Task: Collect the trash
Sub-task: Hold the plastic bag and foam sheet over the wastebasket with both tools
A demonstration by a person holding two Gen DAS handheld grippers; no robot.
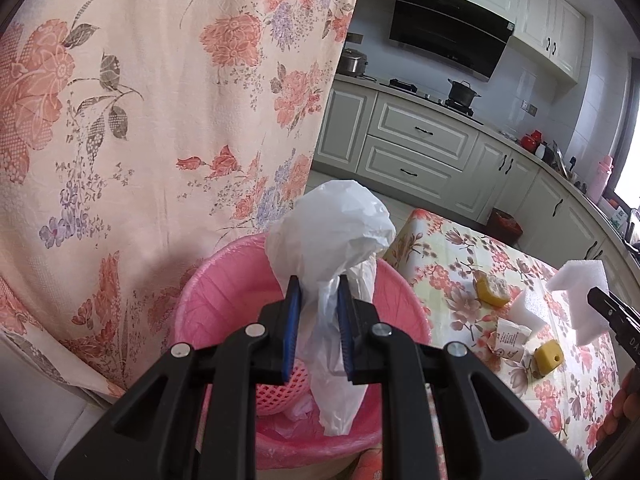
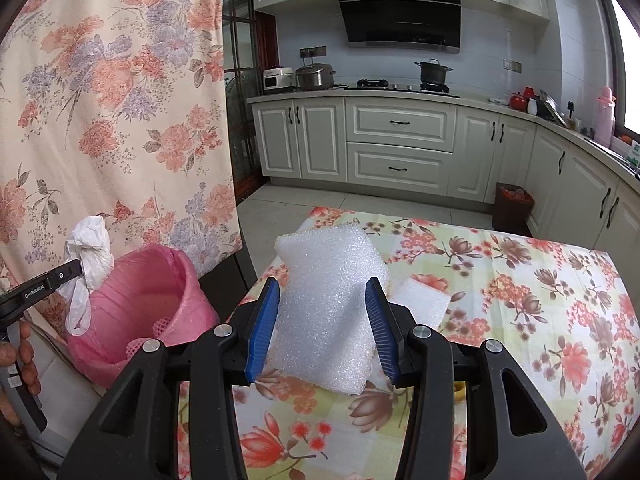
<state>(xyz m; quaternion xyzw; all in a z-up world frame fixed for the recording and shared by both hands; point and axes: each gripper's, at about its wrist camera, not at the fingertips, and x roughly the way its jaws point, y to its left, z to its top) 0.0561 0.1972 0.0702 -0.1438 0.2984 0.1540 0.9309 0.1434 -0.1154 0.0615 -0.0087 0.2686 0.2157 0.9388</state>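
White crumpled plastic bag (image 1: 332, 248) clamped between the blue pads of the left gripper (image 1: 319, 328), held above the open mouth of the pink bin (image 1: 224, 300); bag's tail hangs down into the bin. Bin is lined with a pink bag, pink mesh piece (image 1: 280, 392) lies inside it. Bin stands off the table's left edge, in front of the floral curtain (image 1: 140, 100).

Right gripper (image 2: 322, 328) is clenched on a white foam block (image 2: 328, 304), lifted over the table's left part. Second white foam piece (image 2: 422, 298) lies flat on the floral tablecloth (image 2: 540, 300), just behind the held one.

On the table in the left wrist view: yellow chunk with white top (image 1: 493, 290), white printed packet (image 1: 510, 338), yellow block with a hole (image 1: 549, 354), all close together near the table's middle, foam piece touching the packet. Left gripper also shows at the left edge of the right wrist view, bag over the bin rim.

Kitchen cabinets (image 2: 400, 144) and black range hood (image 2: 398, 12) in background.
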